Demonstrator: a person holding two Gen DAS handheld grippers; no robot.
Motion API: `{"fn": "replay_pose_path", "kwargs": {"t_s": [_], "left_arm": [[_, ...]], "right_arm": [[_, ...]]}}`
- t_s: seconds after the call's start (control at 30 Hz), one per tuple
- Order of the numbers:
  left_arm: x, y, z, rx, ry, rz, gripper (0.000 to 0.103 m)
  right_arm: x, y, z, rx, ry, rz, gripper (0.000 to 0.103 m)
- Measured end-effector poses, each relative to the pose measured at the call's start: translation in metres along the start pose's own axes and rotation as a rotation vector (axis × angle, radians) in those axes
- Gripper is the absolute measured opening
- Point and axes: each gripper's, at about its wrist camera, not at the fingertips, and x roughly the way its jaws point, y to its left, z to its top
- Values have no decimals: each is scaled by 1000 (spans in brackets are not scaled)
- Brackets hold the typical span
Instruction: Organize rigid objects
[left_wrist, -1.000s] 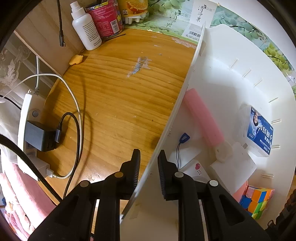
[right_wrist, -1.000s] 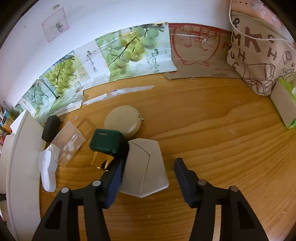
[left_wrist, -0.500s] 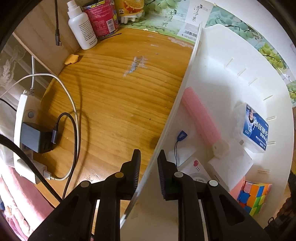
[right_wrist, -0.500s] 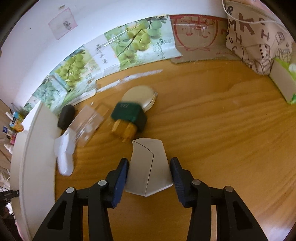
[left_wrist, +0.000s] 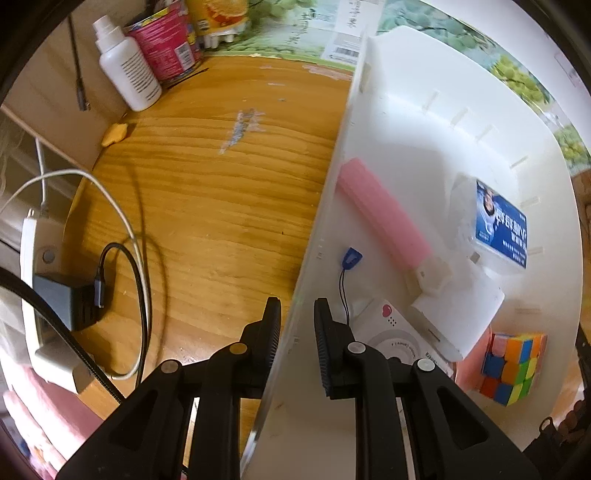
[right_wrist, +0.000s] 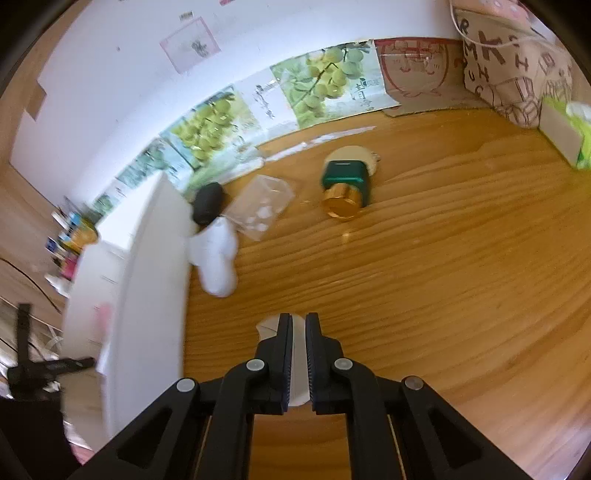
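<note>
Left gripper points straight down and is clamped on the near wall of the white bin, 1 finger outside over the table, 1 inside. It steadies the bin.

Right gripper is clenched on a thin white card, held edge-on between the pads; only a sliver and 1 corner show past the left finger. The card is lifted clear of the table, as judged from the blur and the gap beneath.

Bin contents, left view: pink case, blue-label box, white camera, cube.

Loose on the table, right view: green bottle, clear tray, black pouch, white item, round case behind the bottle.

Governing relation: the bin lies to the left of the right gripper in its own view, its long wall running away from the camera, near but not touching. The right hand carries the card and is the 1 to deliver it; the left is occupied. Judgement: the next move is leftward over the wall, then release.

Risk: the card may catch on the rim.
</note>
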Motion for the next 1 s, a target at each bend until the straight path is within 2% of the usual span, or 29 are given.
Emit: {"fn": "replay_pose_path", "kwargs": {"t_s": [0.3, 0.33, 0.43, 0.47, 0.67, 0.83, 1.0], "left_arm": [[1, -8, 0, 89, 15, -6, 20], [2, -9, -1, 95, 19, -6, 20], [2, -11, -1, 113, 24, -2, 20], [2, -12, -2, 119, 24, 0, 20], [10, -18, -8, 179, 35, 11, 20], [13, -22, -11, 231, 39, 18, 20], [16, -19, -7, 222, 58, -1, 20]], "right_arm": [[-7, 27, -26, -9, 2, -13, 9], [-6, 29, -29, -11, 10, -23, 15], [-2, 35, -33, -16, 24, -58, 46], [-2, 37, -35, -16, 24, -71, 51], [7, 40, -45, -7, 71, -151, 51], [17, 39, -53, 13, 102, -182, 51], [24, 39, -54, 17, 129, -209, 51]]}}
